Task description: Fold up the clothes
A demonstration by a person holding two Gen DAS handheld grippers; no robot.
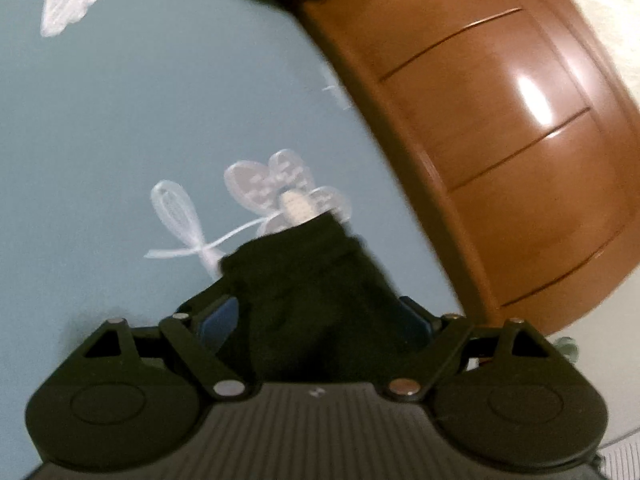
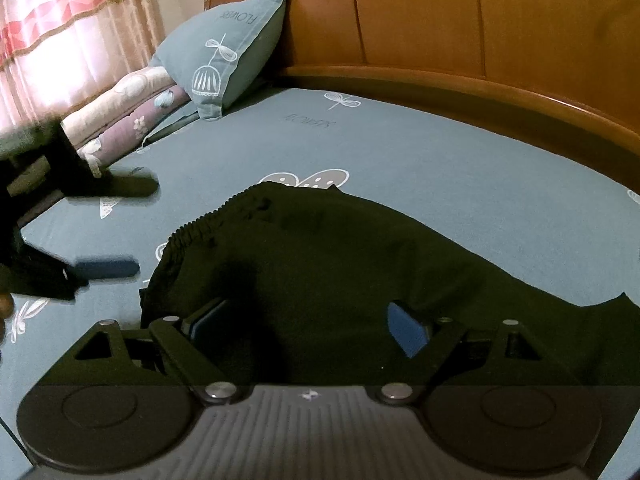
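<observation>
A black garment [image 2: 340, 260] with a ribbed elastic waistband lies crumpled on the teal bed sheet [image 2: 440, 168]. My right gripper [image 2: 306, 320] hovers low over its near part, with the blue pads wide apart and not pressing the cloth. My left gripper [image 2: 120, 228] comes in from the left, beside the waistband, its two fingers spread and nothing between them. In the blurred left wrist view the black garment [image 1: 304, 292] fills the gap between the spread fingers of the left gripper [image 1: 316, 312]. Neither blue pad squeezes it there.
A teal pillow [image 2: 224, 60] and a folded quilt [image 2: 128, 116] lie at the far left, against the wooden headboard [image 2: 440, 12]. A striped curtain [image 2: 60, 28] hangs behind them. The wooden bed frame [image 1: 500, 152] borders the sheet [image 1: 140, 120] on the right.
</observation>
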